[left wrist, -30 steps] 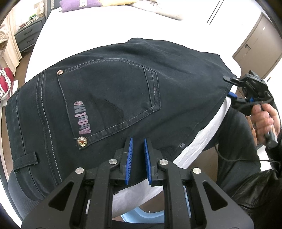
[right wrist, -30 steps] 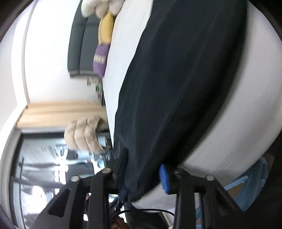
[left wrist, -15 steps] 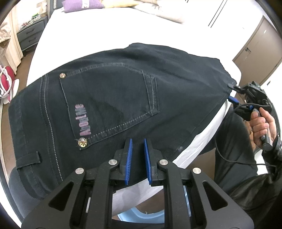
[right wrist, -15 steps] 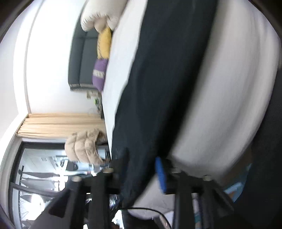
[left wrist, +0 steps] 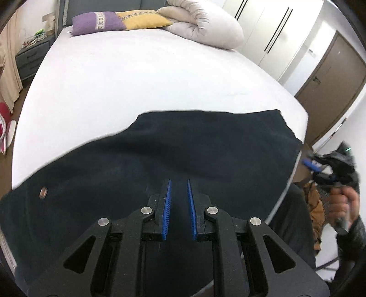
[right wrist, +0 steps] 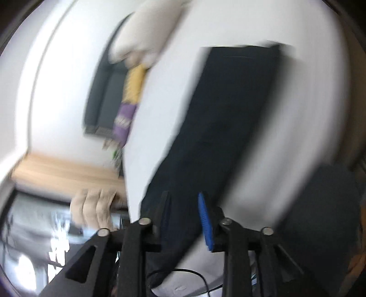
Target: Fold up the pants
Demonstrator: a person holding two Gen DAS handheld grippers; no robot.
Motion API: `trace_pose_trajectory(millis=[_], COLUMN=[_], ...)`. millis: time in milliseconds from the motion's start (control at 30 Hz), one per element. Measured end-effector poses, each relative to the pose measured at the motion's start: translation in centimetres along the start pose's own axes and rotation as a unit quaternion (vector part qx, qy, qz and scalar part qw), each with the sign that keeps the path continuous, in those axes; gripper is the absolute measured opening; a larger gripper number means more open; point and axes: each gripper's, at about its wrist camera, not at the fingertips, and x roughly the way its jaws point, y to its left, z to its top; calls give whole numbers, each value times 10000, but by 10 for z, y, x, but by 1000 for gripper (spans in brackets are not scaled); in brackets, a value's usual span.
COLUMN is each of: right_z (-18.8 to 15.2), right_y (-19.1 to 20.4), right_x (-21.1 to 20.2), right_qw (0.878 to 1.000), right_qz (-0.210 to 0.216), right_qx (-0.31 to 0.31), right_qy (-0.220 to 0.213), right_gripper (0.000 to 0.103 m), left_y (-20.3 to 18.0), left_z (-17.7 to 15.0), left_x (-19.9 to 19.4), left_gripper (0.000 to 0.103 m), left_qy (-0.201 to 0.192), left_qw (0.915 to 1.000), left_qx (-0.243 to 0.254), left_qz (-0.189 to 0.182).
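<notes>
Dark folded pants (left wrist: 183,155) lie along the near edge of a white bed (left wrist: 146,80). My left gripper (left wrist: 178,182) sits low over the pants, its blue pads a narrow gap apart, with dark cloth seen between them. A copper rivet (left wrist: 43,192) shows at the left. My right gripper (left wrist: 318,170) is held off the bed's right corner in the left wrist view. In the blurred right wrist view the right gripper (right wrist: 183,201) has parted pads, with the pants (right wrist: 224,118) stretching away ahead of it.
Purple (left wrist: 97,22) and yellow (left wrist: 143,21) pillows and a rolled white duvet (left wrist: 201,27) lie at the bed's head. A grey nightstand (left wrist: 29,57) stands left. A brown door (left wrist: 331,89) and white wardrobes are at the right.
The left gripper has moved forward and low over the pants; the back pocket is out of sight. The right gripper has swung back from the pants' end, its view blurred.
</notes>
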Motion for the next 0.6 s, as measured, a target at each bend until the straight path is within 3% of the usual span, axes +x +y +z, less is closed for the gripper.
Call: trace_pose_trajectory(millis=[100, 200, 267, 367, 400, 467, 600], right_z=[-2, -14, -29, -44, -46, -31, 40], right_y=[37, 59, 64, 61, 53, 36, 10], right_x=[48, 107, 143, 196, 210, 217, 187], right_qw=[9962, 9884, 9830, 9731, 9721, 9756, 9914], right_qz=[459, 752, 708, 543, 365, 357, 50], right_qx=[-407, -497, -518, -484, -436, -173, -74], right_qy=[617, 1220, 1614, 2186, 2275, 2162, 1305], right_gripper=[10, 9, 9, 8, 0, 0, 0], left_y=[-5, 0, 9, 20, 22, 22, 28], left_z=[19, 20, 10, 5, 6, 6, 7], left_x=[32, 59, 79, 81, 81, 81, 84], left_gripper=[13, 13, 13, 13, 13, 13, 13], left_qy=[173, 501, 735, 584, 601, 611, 538], left_qw=[9996, 9982, 9964, 9979, 9978, 9978, 9982], left_qx=[117, 51, -5, -201, -207, -103, -186], left_qz=[165, 332, 411, 194, 194, 252, 189])
